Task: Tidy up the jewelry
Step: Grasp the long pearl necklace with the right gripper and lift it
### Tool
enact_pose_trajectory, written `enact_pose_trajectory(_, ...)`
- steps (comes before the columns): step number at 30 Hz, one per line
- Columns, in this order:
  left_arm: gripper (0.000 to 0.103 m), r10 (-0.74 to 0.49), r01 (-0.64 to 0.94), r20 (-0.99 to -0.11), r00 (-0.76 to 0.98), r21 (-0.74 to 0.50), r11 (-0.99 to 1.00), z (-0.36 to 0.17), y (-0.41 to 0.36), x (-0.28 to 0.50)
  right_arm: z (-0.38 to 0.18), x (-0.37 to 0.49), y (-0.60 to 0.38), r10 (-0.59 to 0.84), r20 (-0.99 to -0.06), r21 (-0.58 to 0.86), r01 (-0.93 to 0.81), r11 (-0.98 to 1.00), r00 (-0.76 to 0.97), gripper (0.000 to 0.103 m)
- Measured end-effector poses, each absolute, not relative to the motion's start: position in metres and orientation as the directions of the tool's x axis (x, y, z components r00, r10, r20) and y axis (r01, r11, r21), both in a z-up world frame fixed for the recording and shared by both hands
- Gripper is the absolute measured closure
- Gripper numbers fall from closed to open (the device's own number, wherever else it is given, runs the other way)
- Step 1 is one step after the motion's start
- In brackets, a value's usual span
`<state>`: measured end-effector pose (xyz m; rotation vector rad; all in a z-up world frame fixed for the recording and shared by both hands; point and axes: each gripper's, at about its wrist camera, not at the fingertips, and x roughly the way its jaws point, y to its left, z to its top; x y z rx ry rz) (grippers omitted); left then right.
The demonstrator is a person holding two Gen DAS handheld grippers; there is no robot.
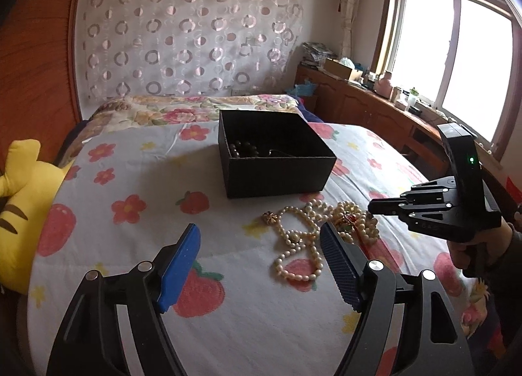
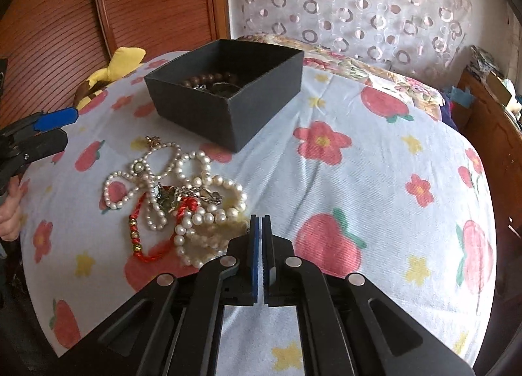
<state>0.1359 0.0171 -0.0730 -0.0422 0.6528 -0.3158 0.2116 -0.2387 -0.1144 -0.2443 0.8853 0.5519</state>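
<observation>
A black open box (image 1: 277,160) stands on the bed and holds a dark wooden bead bracelet (image 1: 243,149); it also shows in the right wrist view (image 2: 228,105). In front of it lies a tangle of pearl necklaces (image 1: 313,235) with a red cord bracelet (image 2: 143,239) and small metal pieces (image 2: 173,200). My left gripper (image 1: 261,239) is open and empty, just left of the pearls and above the sheet. My right gripper (image 2: 261,222) is shut and empty, at the right edge of the pearl pile (image 2: 195,200); it shows in the left wrist view (image 1: 375,205).
The bed sheet (image 2: 359,180) has strawberry and flower prints. A yellow plush toy (image 1: 23,193) lies at the bed's left edge. A floral quilt (image 1: 182,112) lies behind the box. A wooden cabinet (image 1: 375,105) with clutter runs under the window on the right.
</observation>
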Motion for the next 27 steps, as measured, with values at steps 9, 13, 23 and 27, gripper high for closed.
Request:
enact_pose_trajectory(9, 0.031, -0.308, 0.283, -0.587, 0.749, -0.137, 0.949, -0.072, 0.015, 0.130, -0.105, 0.199, -0.236, 0.381, -0.776, 0.025, -0.580, 0.814, 0.502, 0.081)
enact_pose_trajectory(13, 0.031, -0.309, 0.284, -0.590, 0.746, -0.138, 0.949, -0.072, 0.014, 0.130, -0.109, 0.201, -0.230, 0.390, -0.786, 0.034, -0.595, 0.803, 0.480, 0.079)
enact_pose_trajectory(23, 0.031, -0.312, 0.284, -0.584, 0.750, -0.142, 0.948, -0.070, 0.012, 0.127, -0.114, 0.215, -0.228, 0.318, -0.805, -0.004, -0.541, 0.841, 0.500, 0.083)
enact_pose_trajectory(27, 0.031, -0.313, 0.287, -0.585, 0.748, -0.140, 0.948, -0.071, 0.012, 0.126, -0.115, 0.213, -0.227, 0.307, -0.807, -0.034, -0.558, 0.829, 0.505, 0.096)
